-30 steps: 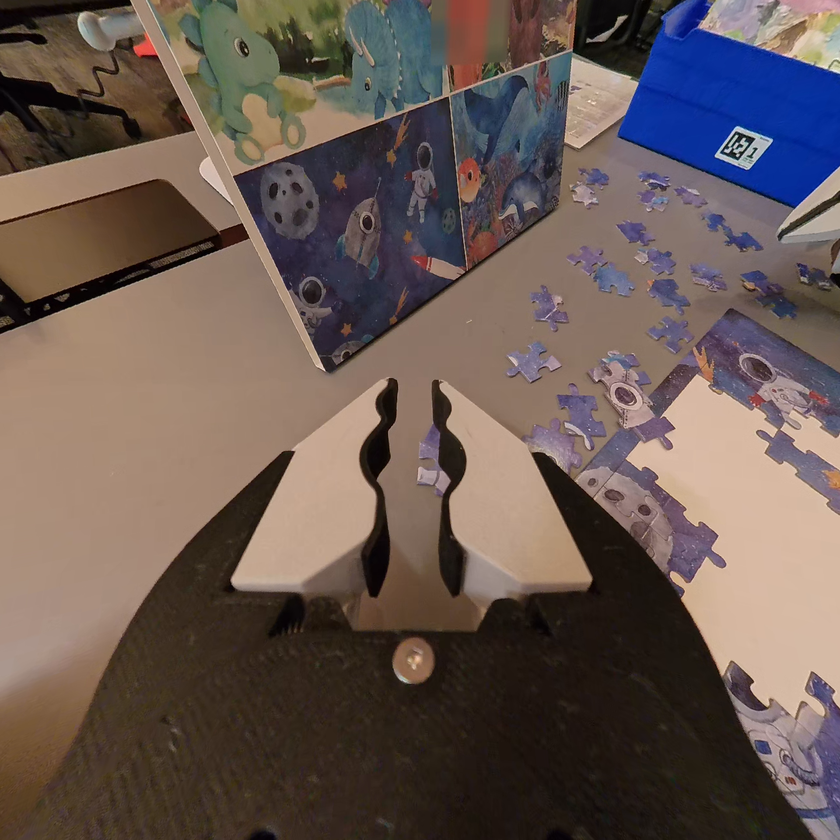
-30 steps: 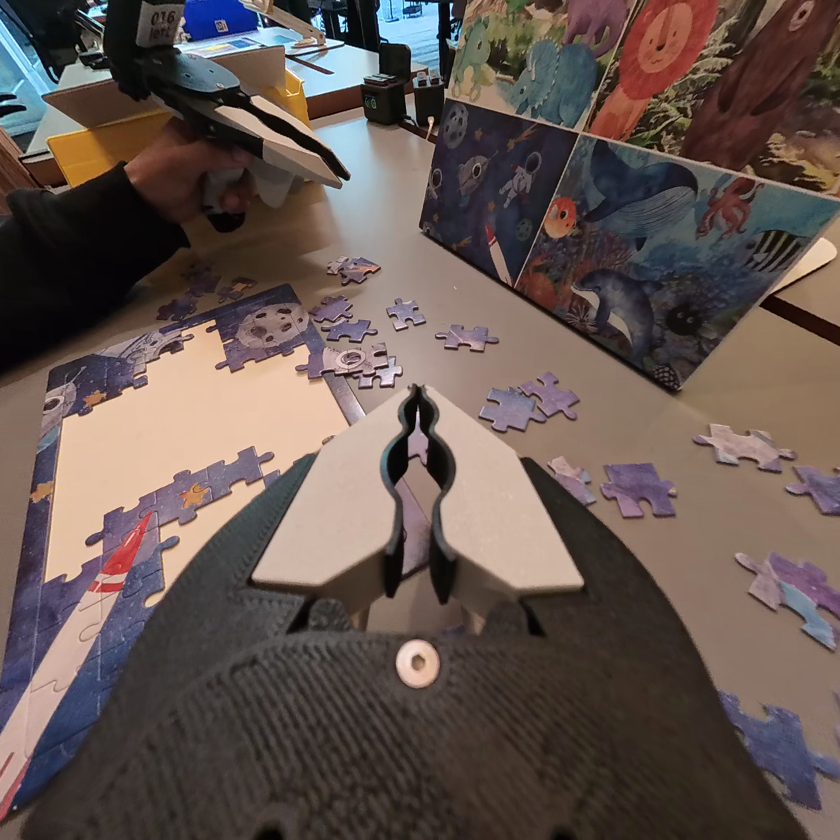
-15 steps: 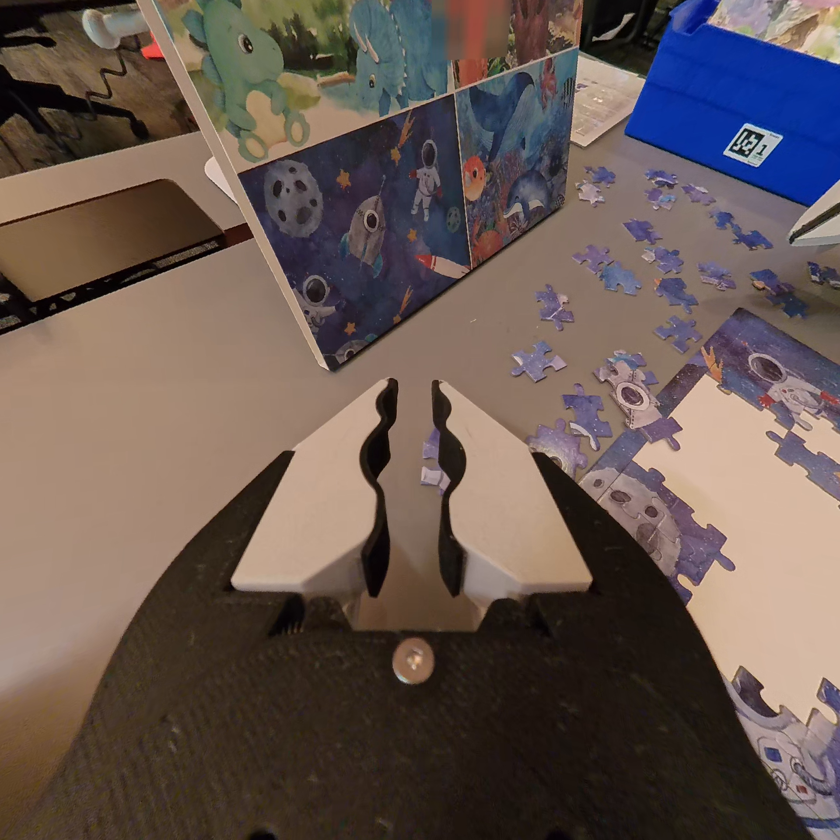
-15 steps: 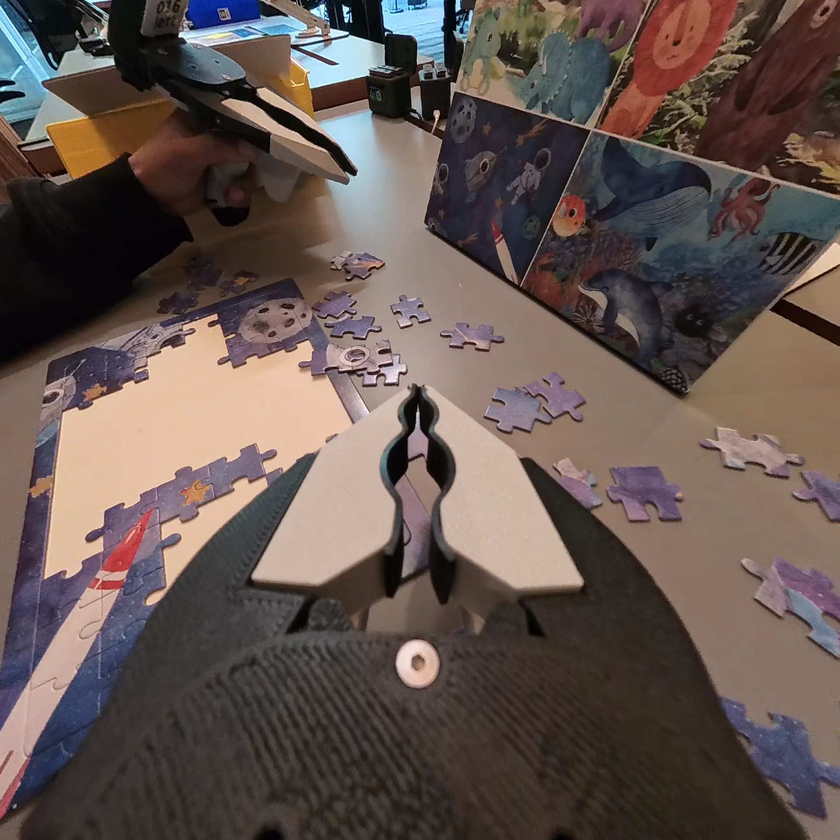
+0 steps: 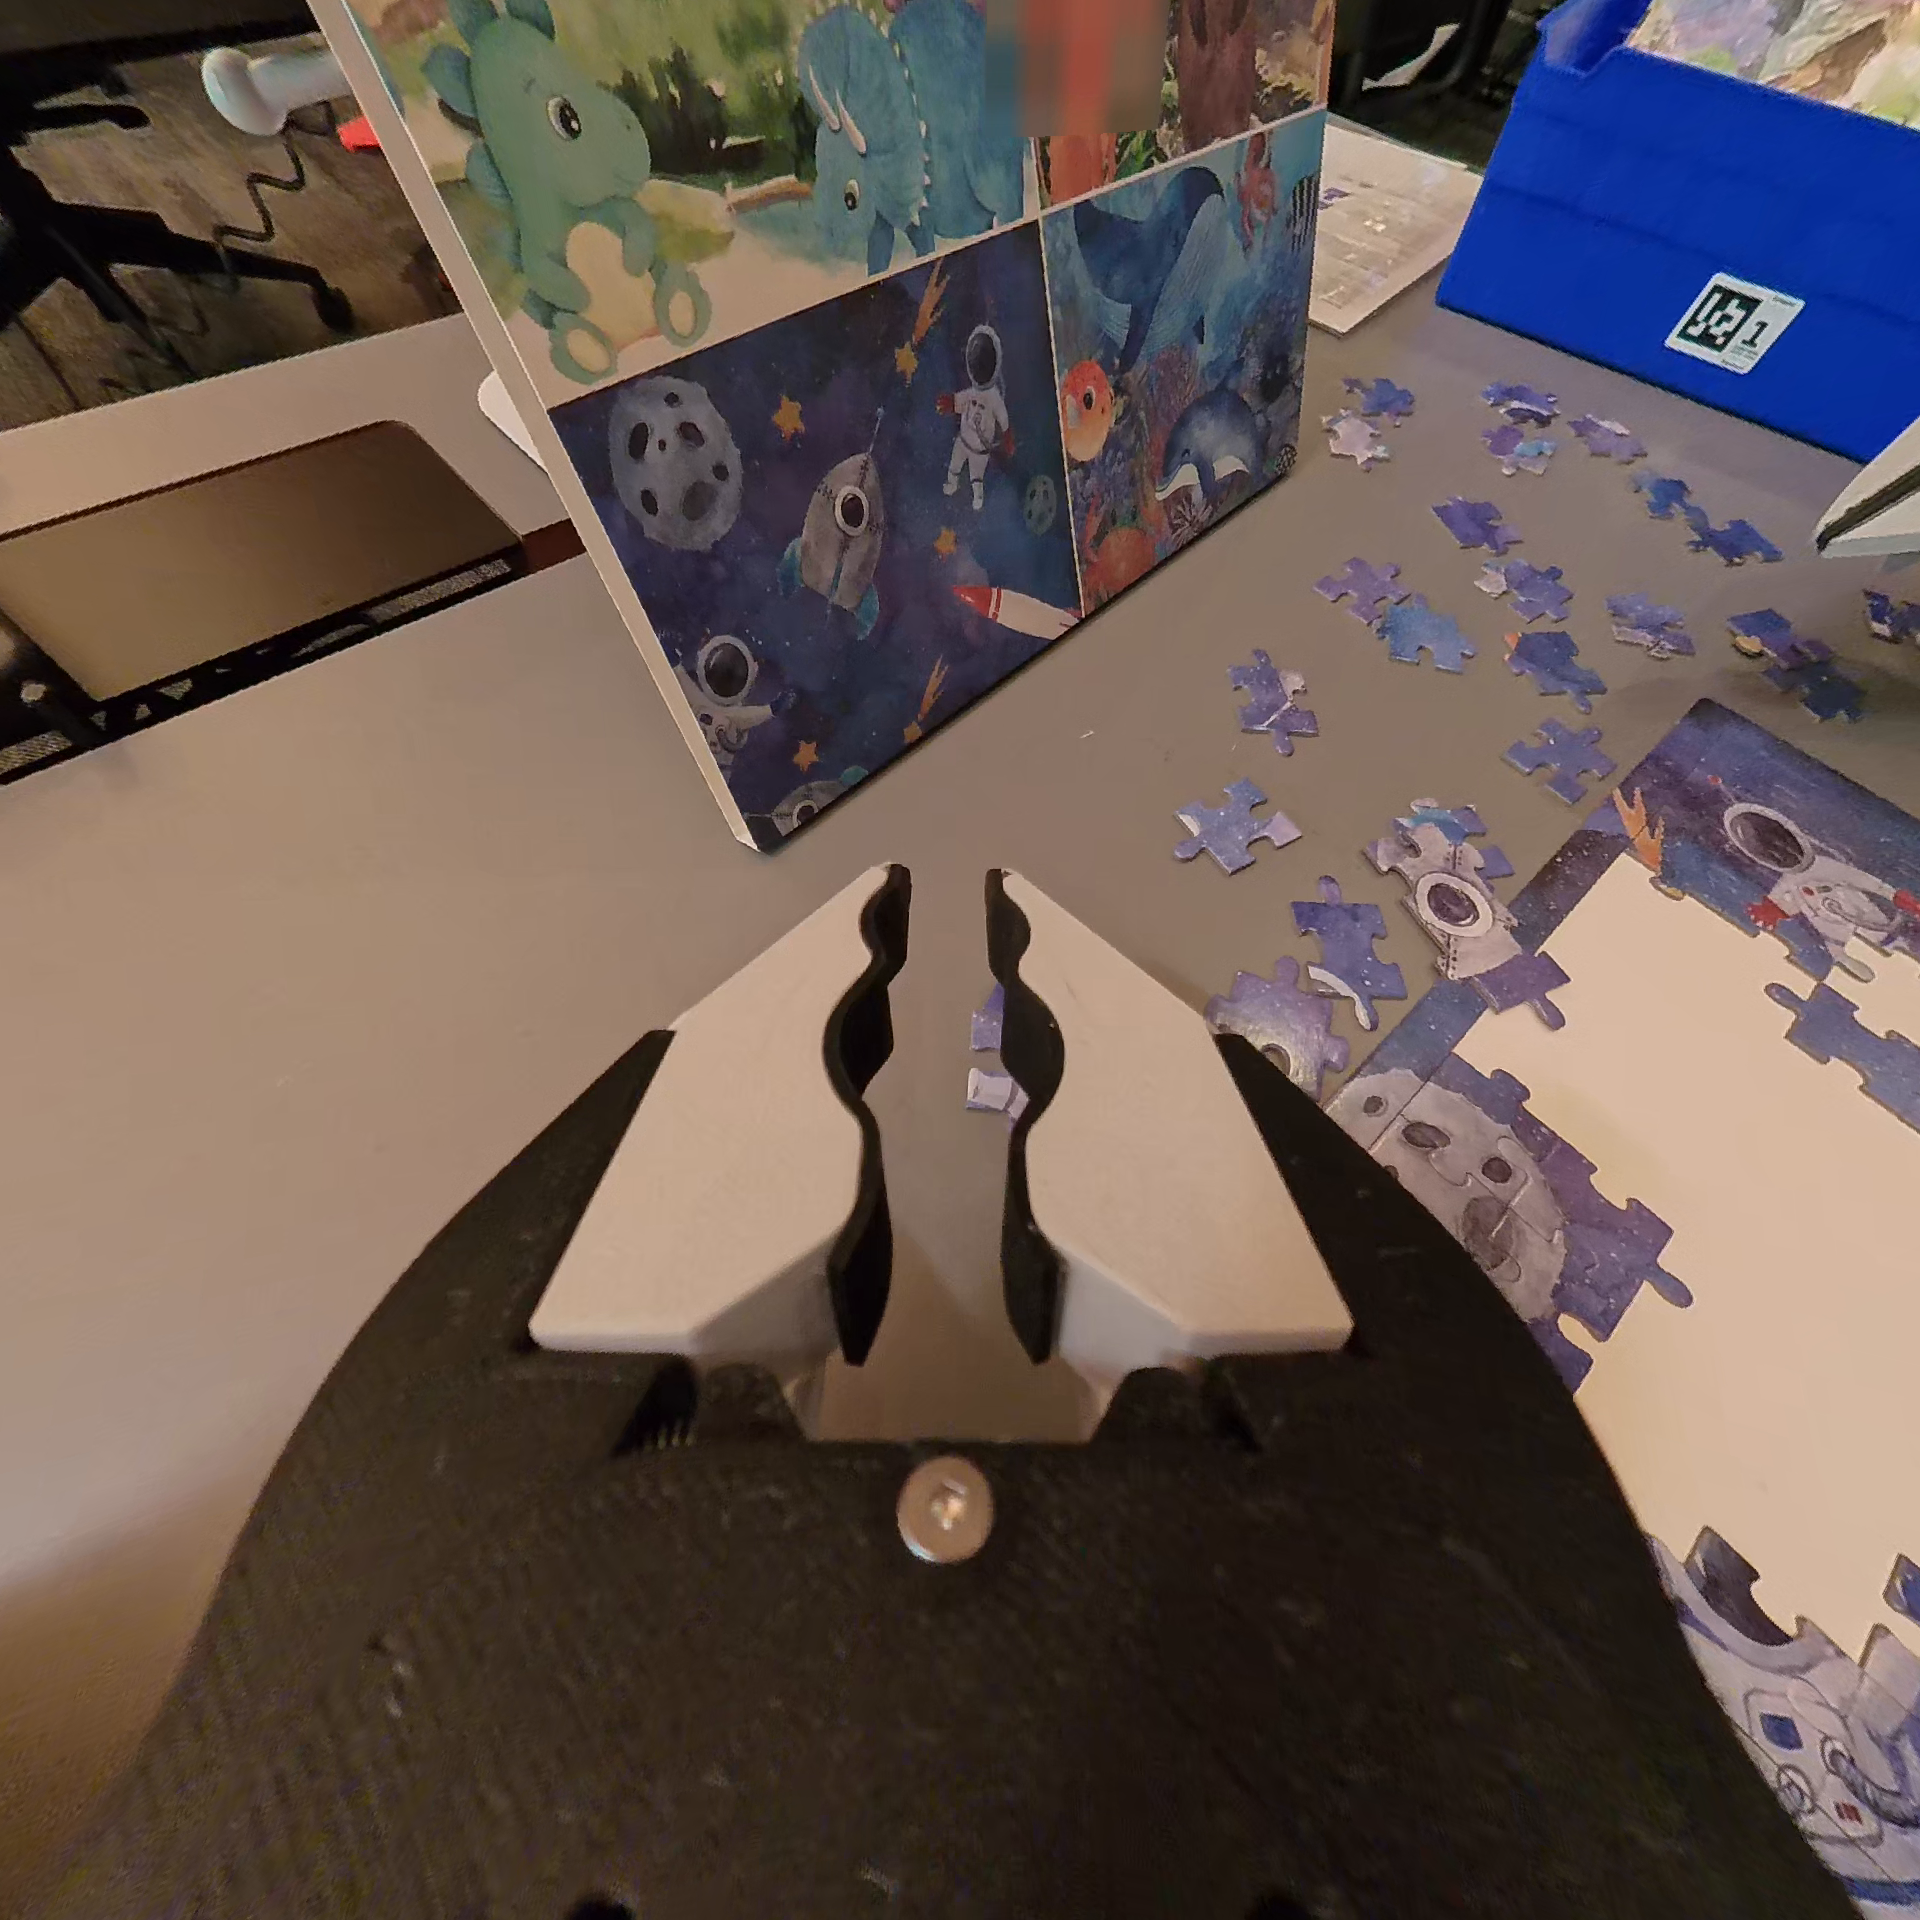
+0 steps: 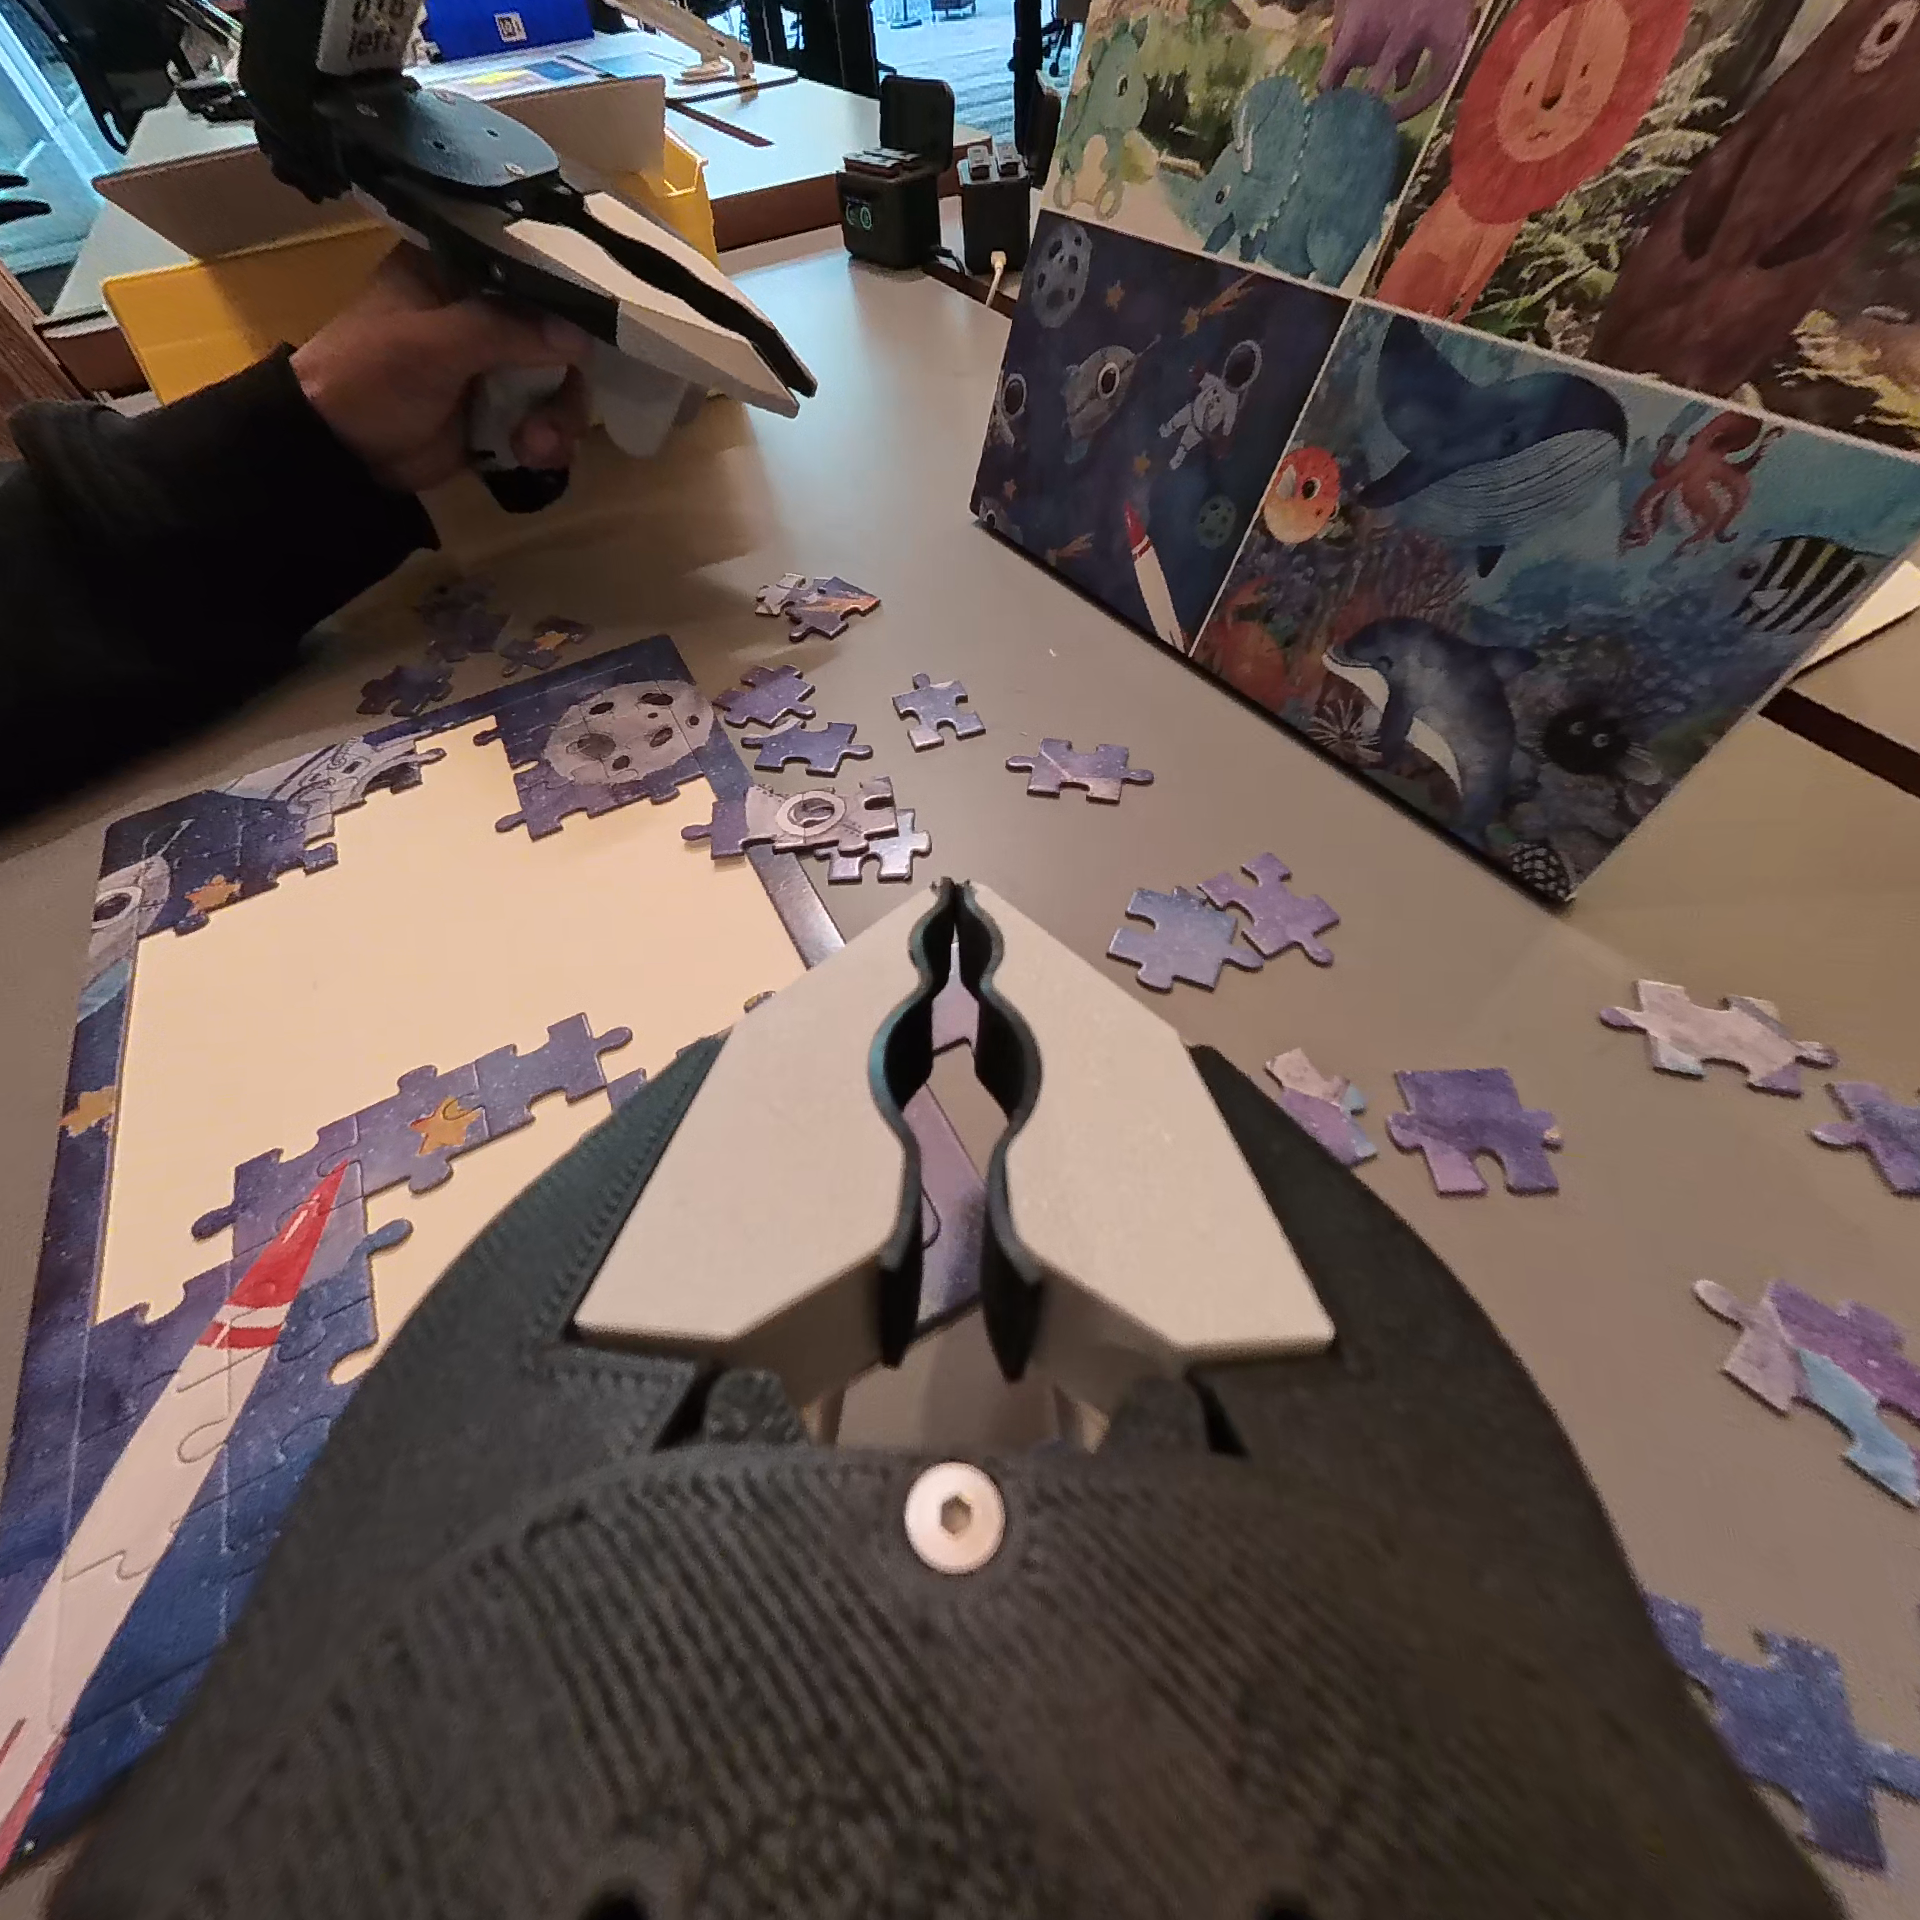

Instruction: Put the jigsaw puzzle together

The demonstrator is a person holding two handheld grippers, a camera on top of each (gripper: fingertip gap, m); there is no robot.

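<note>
Currently left hand-held gripper (image 5: 945,883) hangs slightly spread and empty above the grey surface (image 5: 312,935), right hand-held gripper (image 6: 954,891) pressed together, empty, over the puzzle board (image 6: 416,935) edge; nearest loose pieces (image 6: 1216,930) favour a low, flat approach.

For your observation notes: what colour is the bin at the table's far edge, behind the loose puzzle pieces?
Blue. The bin shows best in the left wrist view.
</note>
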